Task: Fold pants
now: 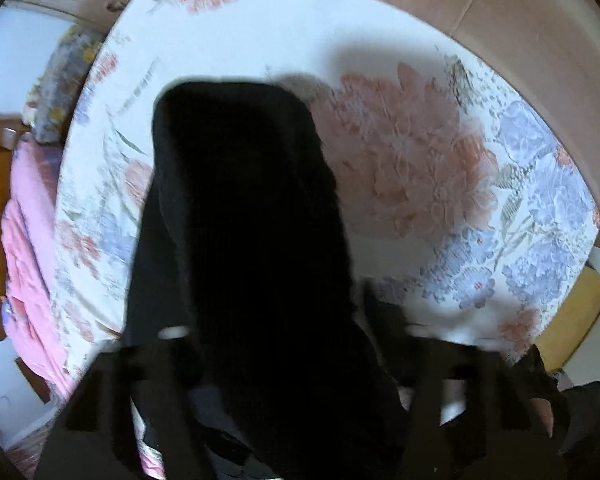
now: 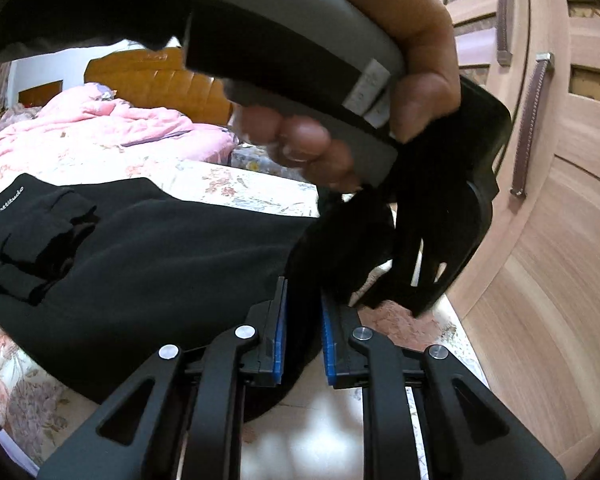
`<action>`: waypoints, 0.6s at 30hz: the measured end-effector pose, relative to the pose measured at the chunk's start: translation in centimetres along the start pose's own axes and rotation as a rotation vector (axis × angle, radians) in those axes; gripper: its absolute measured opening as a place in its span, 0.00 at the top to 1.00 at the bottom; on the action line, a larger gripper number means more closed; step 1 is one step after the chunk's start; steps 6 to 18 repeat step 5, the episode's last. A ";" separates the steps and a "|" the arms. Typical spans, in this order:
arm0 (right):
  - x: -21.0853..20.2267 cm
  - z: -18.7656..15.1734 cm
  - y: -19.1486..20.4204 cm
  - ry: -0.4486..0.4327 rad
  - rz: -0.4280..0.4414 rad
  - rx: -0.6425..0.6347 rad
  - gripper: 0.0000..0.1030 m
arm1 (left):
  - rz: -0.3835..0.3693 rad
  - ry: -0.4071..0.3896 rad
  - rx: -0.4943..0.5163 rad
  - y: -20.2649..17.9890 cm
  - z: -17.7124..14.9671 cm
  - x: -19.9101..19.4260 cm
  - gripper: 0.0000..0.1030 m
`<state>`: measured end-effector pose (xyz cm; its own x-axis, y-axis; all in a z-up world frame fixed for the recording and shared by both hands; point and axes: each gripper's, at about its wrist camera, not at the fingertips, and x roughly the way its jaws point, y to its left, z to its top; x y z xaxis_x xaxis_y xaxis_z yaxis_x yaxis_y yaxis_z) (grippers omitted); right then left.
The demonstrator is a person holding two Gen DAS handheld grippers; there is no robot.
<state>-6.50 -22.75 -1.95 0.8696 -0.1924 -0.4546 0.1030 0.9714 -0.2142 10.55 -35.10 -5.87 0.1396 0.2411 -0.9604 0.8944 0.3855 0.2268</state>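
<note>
**Fold in progress: one end of the pants lifted by both grippers**

The black pants (image 2: 148, 264) lie mostly flat on the floral bedsheet (image 1: 380, 64). The waistband end, with a small white label and belt loops, rests at the far left of the right wrist view. The opposite end is raised off the sheet and held near both grippers. In the left wrist view the fabric (image 1: 240, 220) drapes forward from the gripper and hides most of the mattress centre.

The right gripper (image 2: 303, 332) is clenched on a bunched strip of the pants; cloth fills the gap between its blue pads (image 2: 278, 344). The left gripper (image 1: 284, 380) is buried in dark fabric. It appears to be gripping the pants, but its jaws are not visible, so their state cannot be told. The person's left hand (image 2: 340, 128) and its gripper body sit directly ahead of the right gripper, close together.

Judged progress: early to middle. The leg end is gathered and lifted, but no finished fold lies on the sheet. Remaining: carry the lifted end over toward the waistband, lay it down, smooth, and fold again as needed.

Surroundings: a pink quilt (image 2: 100, 128) lies bunched toward the wooden headboard (image 2: 156, 80), well apart from the pants. A wardrobe (image 2: 540, 160) with long handles stands just beside the bed edge on the right. A patterned pillow (image 1: 66, 80) lies at the far corner.

Obstructions: the sheet around the pants carries nothing in the fold path. The two grippers are crowded, which may limit spreading the hem evenly.
</note>
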 end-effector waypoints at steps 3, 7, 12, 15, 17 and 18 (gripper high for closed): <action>-0.4 0.2 0.0 0.000 0.011 -0.001 0.84 | -0.041 -0.062 -0.019 0.7 -0.7 0.1 0.71; -0.4 0.0 -0.4 0.036 0.060 0.021 0.71 | -0.087 -0.106 -0.061 2.1 -1.5 -0.1 0.74; -0.4 0.0 -0.4 0.036 0.060 0.021 0.71 | -0.087 -0.106 -0.061 2.1 -1.5 -0.1 0.74; -0.4 0.0 -0.4 0.036 0.060 0.021 0.71 | -0.087 -0.106 -0.061 2.1 -1.5 -0.1 0.74; -0.4 0.0 -0.4 0.036 0.060 0.021 0.71 | -0.087 -0.106 -0.061 2.1 -1.5 -0.1 0.74; -0.4 0.0 -0.4 0.036 0.060 0.021 0.71 | -0.087 -0.106 -0.061 2.1 -1.5 -0.1 0.74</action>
